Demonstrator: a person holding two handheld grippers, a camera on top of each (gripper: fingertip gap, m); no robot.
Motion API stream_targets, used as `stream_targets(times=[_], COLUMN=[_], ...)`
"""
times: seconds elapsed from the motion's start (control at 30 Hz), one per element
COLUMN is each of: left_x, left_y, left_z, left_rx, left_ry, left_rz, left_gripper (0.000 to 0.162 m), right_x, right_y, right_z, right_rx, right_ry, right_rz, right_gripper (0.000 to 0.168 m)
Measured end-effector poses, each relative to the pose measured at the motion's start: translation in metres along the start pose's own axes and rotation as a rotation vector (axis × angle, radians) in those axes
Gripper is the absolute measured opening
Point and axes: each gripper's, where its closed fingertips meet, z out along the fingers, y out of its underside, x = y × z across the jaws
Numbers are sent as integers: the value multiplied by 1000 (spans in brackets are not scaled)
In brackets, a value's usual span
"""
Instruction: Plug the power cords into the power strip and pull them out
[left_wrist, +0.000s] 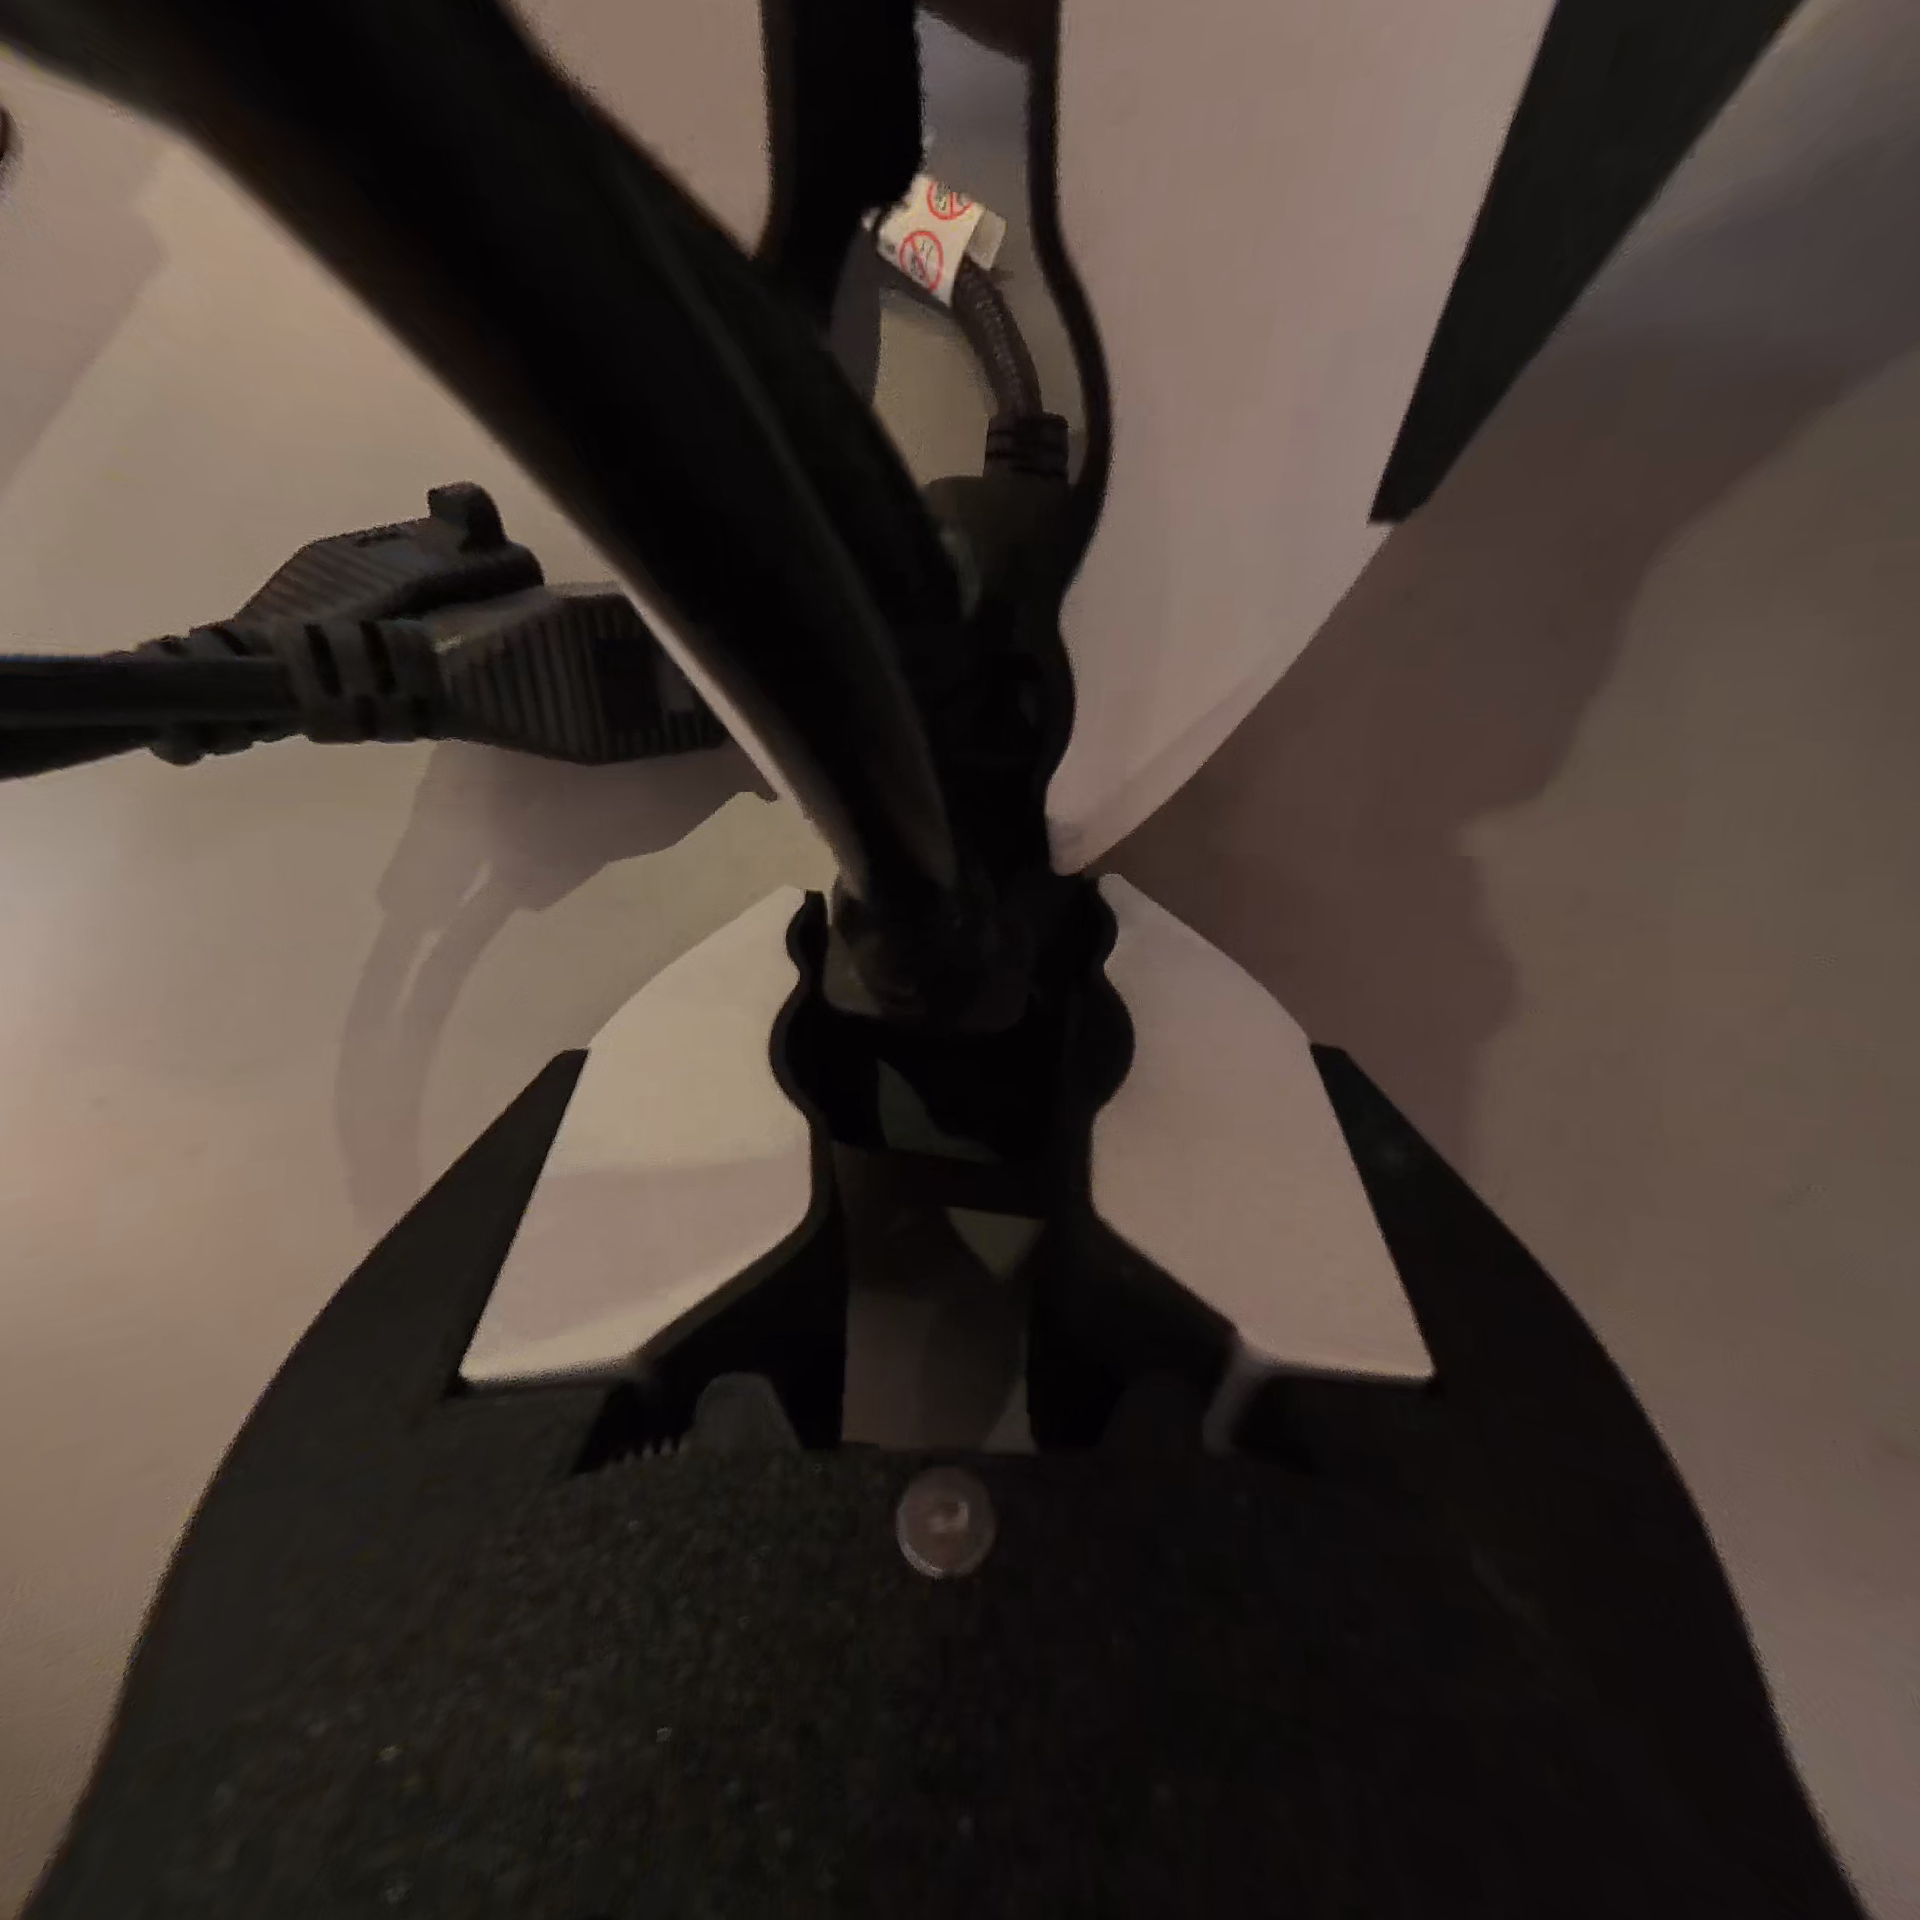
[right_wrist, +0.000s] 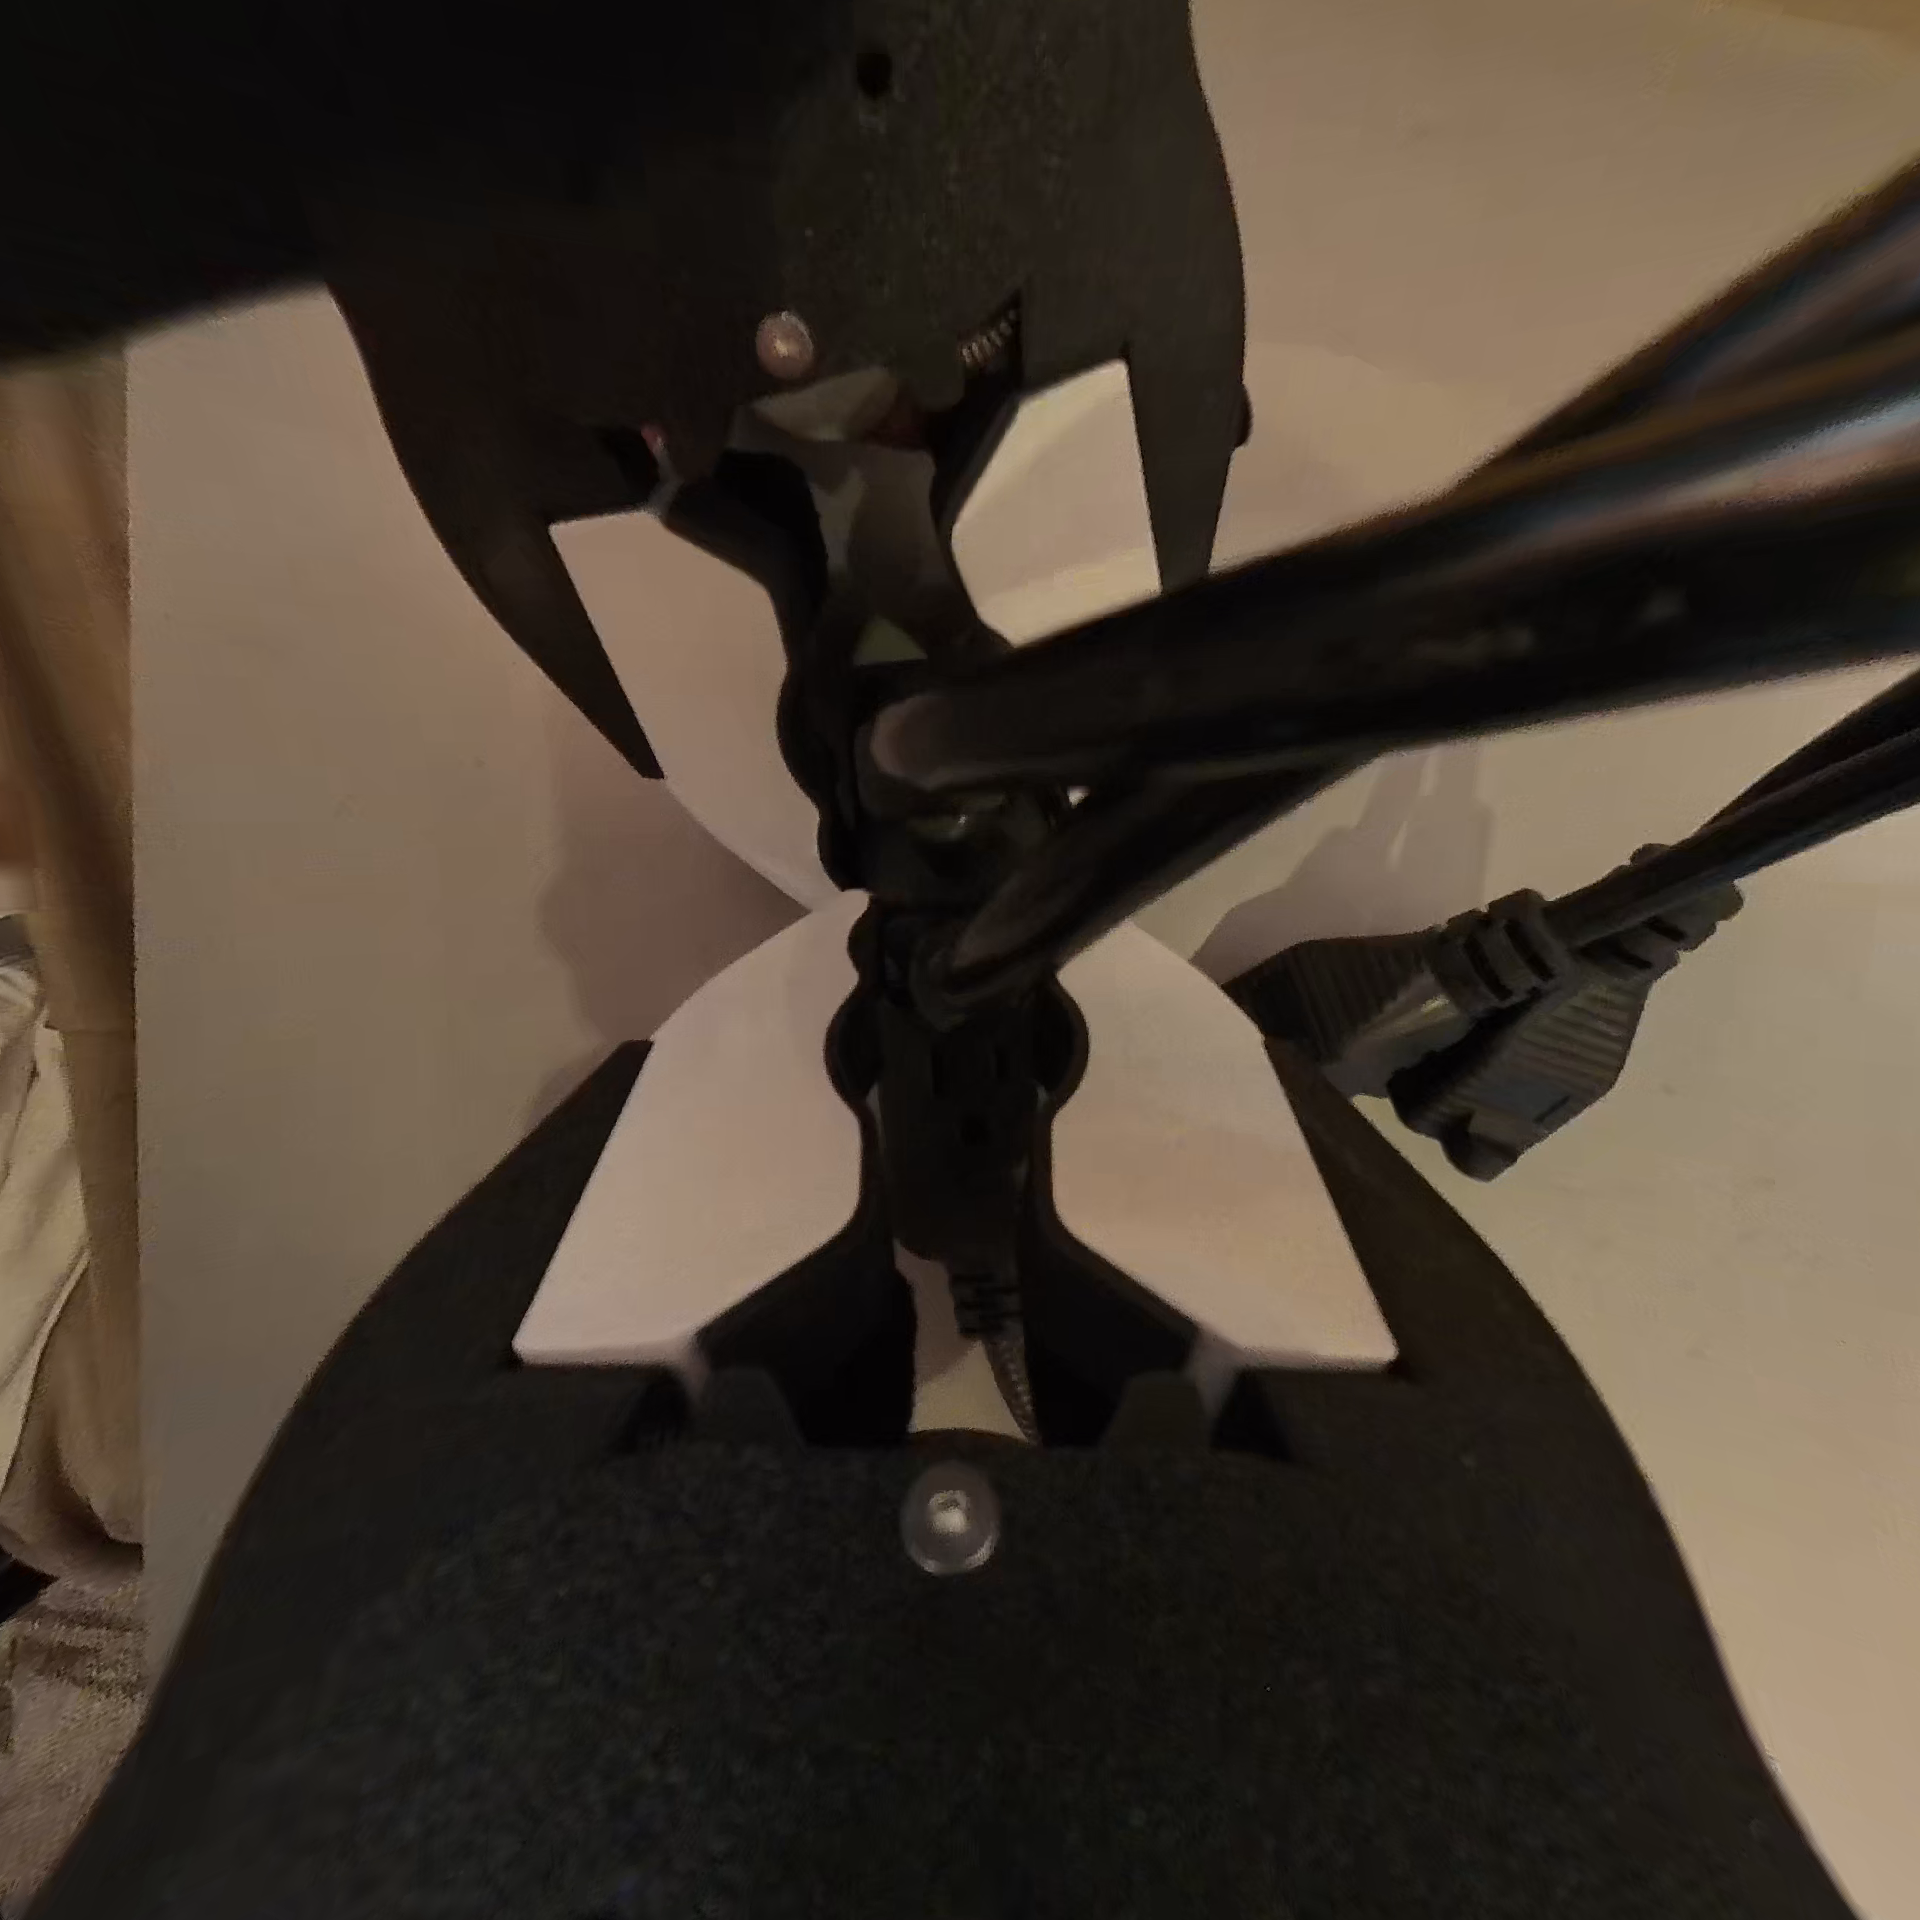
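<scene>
- At the left of the right wrist view, the white table (right_wrist: 312, 727) ends in a straight edge. Beyond it hang pale cloth (right_wrist: 52, 623) and, lower down, grey carpet (right_wrist: 62, 1683).
- Elsewhere the tabletop is bare and evenly lit, with open room on both outer sides of the two tools. The middle is crowded.
- On the table just beside the middle lies a loose black plug (left_wrist: 520, 665) with ribbed sides, its cable running off the frame edge.
- The two tongs face each other tip to tip over the table, meeting at one dark cluster.
- The left gripper (left_wrist: 945, 914) has its fingers drawn almost together, pinching the lower end of the thick black power cords (left_wrist: 623, 364), which rise away at a slant.
- The right gripper (right_wrist: 956, 977) is likewise closed to a narrow gap, clamping a black block (right_wrist: 956, 1122).
- A braided cable (right_wrist: 1013, 1382) leaves that block through a ribbed collar (it carries a white tag (left_wrist: 935, 229) farther along).
- Whether that block is the power strip cannot be told, because the cluster is too dark.
- Whether the cords are seated in the block is hidden.
</scene>
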Motion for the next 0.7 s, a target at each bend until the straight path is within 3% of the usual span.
stream_targets(times=[0.7], left_x=[-2], left_y=[-1], left_z=[0], left_rx=[-3], left_ry=[-10], left_rz=[-14], left_gripper=[47], right_x=[0], right_y=[-2], right_z=[0], right_rx=[7], right_ry=[22], right_rz=[-2], right_gripper=[25])
